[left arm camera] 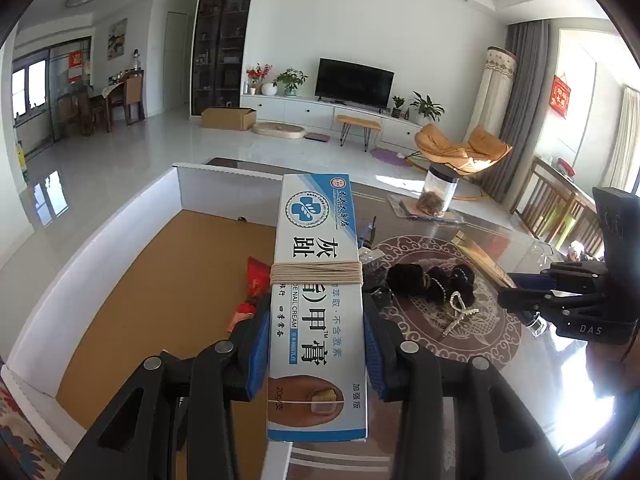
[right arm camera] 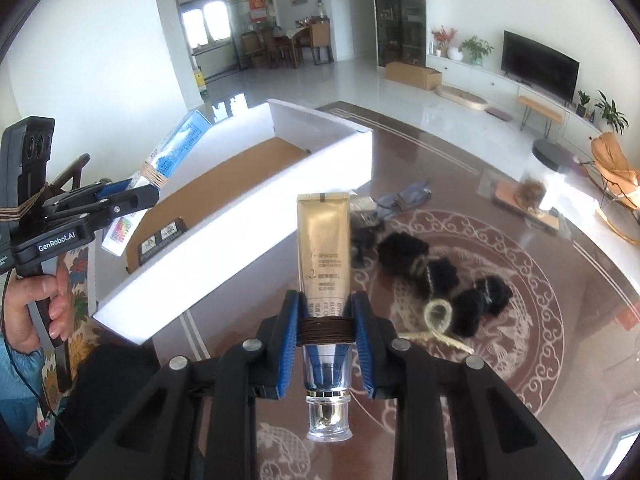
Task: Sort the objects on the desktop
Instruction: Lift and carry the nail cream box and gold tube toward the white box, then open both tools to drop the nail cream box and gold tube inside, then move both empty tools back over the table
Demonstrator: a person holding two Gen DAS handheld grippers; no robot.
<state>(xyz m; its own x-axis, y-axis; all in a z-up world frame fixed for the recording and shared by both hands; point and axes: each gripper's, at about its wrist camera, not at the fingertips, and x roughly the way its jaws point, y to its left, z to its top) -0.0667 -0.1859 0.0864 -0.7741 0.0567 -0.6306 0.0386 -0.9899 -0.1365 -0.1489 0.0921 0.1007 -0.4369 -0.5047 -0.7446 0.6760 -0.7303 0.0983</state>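
Glossy patterned table [right arm camera: 520, 264], white cardboard box [right arm camera: 240, 216] at its left edge. Left gripper [left arm camera: 316, 344] clamped on nail-cream box [left arm camera: 318, 300] above it. Right gripper [right arm camera: 326, 344] pinching gold tube [right arm camera: 325, 248].

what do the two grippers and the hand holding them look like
Both grippers, left gripper and right gripper, are black linkage frames with silver pivot pins and blue finger pads. The left one reads "GenRobot.AI", the right "DAS". A bare hand grips the left handle; blue sleeve, thin black cable.

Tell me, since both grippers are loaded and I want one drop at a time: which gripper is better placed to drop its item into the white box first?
Probably left. The left gripper holds the nail cream box over the white box, while the right gripper with its gold tube is outside the wall, above the table.
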